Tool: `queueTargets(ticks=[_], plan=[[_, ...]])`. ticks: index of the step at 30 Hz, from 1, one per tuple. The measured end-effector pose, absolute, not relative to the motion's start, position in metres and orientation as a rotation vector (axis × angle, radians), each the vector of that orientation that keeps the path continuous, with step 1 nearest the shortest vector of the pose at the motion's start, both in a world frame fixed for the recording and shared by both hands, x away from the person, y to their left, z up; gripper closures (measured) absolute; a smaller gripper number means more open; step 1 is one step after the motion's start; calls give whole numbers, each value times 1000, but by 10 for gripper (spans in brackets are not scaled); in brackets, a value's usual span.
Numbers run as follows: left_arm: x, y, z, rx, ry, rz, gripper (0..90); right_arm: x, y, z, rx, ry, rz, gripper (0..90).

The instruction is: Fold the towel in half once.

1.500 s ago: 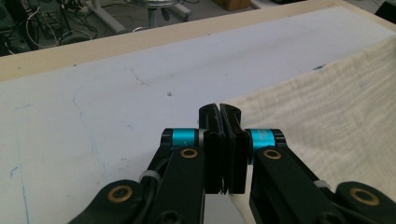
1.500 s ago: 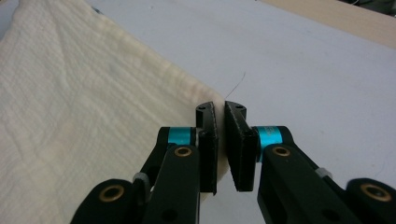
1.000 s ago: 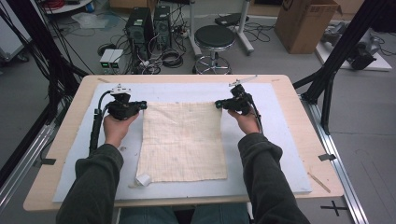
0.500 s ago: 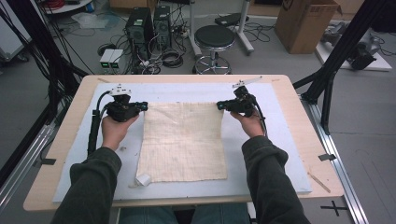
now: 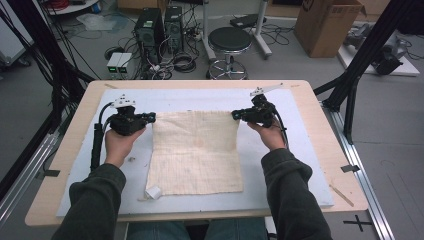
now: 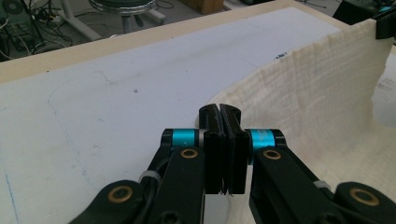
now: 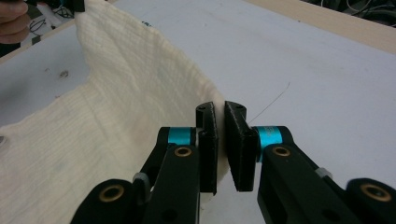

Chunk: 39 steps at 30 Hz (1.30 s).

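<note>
A cream waffle-weave cloth (image 5: 197,155) lies on the white mat (image 5: 290,165), its far edge raised off the surface. My left gripper (image 5: 150,117) is shut on the far left corner, and in the left gripper view its jaws (image 6: 222,119) are pressed together with the cloth (image 6: 317,93) running off to the right. My right gripper (image 5: 235,115) is shut on the far right corner. In the right gripper view the cloth (image 7: 116,107) passes between its jaws (image 7: 219,119) and sags toward the other hand (image 7: 14,18).
The mat covers a wooden table (image 5: 320,107). A small white tag (image 5: 152,191) sits at the cloth's near left corner. A thin wooden stick (image 5: 341,195) lies near the right front edge. A stool (image 5: 229,40), computers and a cardboard box (image 5: 325,25) stand beyond the table.
Both grippers have drifted slightly toward the person and a little upward, taking the cloth's far edge with them. Their grips are unchanged.
</note>
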State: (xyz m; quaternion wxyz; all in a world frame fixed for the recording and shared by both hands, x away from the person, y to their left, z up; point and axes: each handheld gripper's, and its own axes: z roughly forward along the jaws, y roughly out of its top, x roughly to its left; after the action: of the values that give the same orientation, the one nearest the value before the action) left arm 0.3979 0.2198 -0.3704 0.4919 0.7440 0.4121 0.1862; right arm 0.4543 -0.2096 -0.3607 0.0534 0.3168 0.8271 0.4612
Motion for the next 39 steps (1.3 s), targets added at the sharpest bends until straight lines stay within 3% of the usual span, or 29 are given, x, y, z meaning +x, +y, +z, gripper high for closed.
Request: queueTargets(ticks=[39], plan=[[336, 232, -381, 1850, 857, 427, 879, 401, -216, -364, 802, 2586, 1462, 836]])
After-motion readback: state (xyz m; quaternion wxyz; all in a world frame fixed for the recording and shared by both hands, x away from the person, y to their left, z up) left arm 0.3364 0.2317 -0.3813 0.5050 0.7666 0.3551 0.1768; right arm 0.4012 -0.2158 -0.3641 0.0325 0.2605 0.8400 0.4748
